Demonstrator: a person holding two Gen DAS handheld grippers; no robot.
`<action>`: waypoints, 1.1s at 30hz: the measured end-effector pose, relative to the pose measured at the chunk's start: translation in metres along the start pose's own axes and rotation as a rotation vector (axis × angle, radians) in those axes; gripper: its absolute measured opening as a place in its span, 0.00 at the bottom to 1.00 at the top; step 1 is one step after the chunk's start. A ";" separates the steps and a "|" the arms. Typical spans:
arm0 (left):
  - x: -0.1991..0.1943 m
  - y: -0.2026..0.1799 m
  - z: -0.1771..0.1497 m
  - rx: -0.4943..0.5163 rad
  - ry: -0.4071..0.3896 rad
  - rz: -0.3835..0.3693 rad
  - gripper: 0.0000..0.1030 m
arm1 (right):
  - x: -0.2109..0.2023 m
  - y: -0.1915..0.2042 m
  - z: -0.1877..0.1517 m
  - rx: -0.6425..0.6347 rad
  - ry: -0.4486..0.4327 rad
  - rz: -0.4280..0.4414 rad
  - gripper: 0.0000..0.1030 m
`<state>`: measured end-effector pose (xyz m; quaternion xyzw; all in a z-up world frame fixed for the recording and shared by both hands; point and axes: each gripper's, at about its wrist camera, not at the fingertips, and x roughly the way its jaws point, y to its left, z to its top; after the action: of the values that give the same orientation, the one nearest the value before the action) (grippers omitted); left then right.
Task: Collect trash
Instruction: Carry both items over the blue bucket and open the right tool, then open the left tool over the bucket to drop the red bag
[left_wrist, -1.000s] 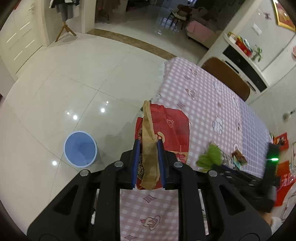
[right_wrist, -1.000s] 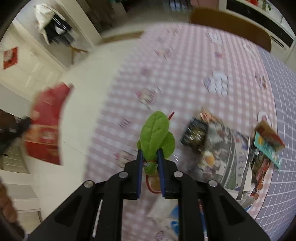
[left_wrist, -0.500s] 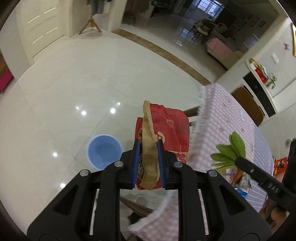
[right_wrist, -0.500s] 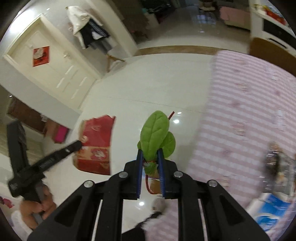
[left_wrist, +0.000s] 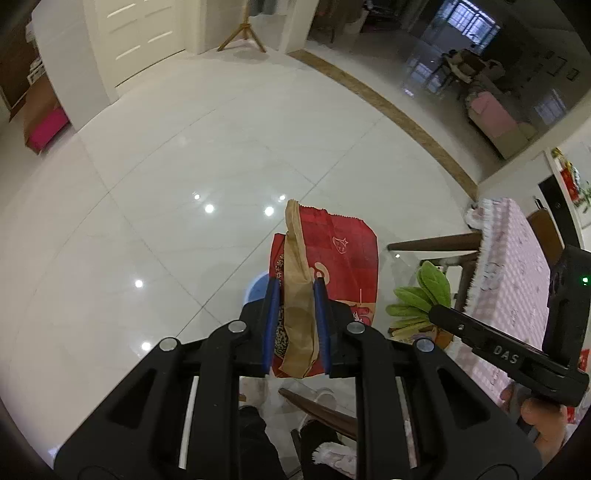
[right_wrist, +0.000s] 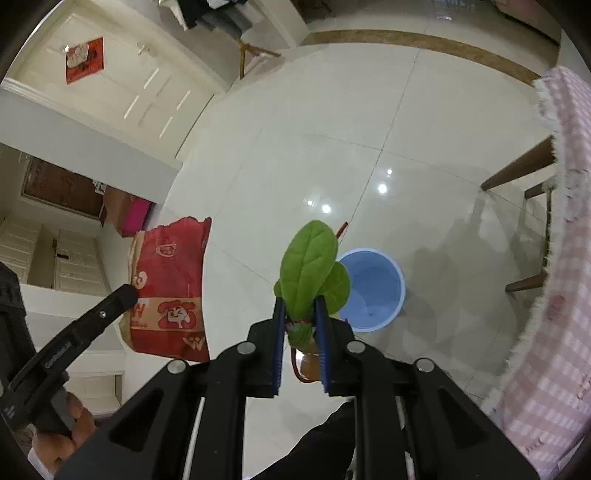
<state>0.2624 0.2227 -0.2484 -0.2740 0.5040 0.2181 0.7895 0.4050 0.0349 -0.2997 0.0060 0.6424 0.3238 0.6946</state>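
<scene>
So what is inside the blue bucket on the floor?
In the right wrist view the blue bucket looks almost empty: bare blue bottom with only a tiny dark speck. The green leaves held in the right claw cover its left rim, so that part cannot be seen.

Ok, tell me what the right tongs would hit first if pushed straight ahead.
Probably the blue bin on the floor: the right tongs, shut on the green leaves, point just left of its rim. Depth is unclear.

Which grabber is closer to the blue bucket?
Probably right. The right gripper holds green leaves beside the blue bucket. The left gripper, gripping the red paper bag, is further left.
</scene>
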 end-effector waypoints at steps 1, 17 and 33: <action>0.003 0.006 0.002 -0.004 0.004 0.007 0.18 | 0.008 0.005 0.003 -0.007 0.004 0.000 0.18; 0.061 0.021 0.008 0.005 0.139 -0.011 0.18 | 0.036 0.022 0.006 -0.019 0.008 -0.132 0.51; 0.112 -0.028 0.012 0.116 0.296 -0.034 0.30 | 0.009 -0.011 -0.014 0.054 -0.045 -0.208 0.56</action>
<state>0.3319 0.2171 -0.3414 -0.2656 0.6217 0.1328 0.7247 0.3971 0.0244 -0.3154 -0.0347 0.6323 0.2324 0.7383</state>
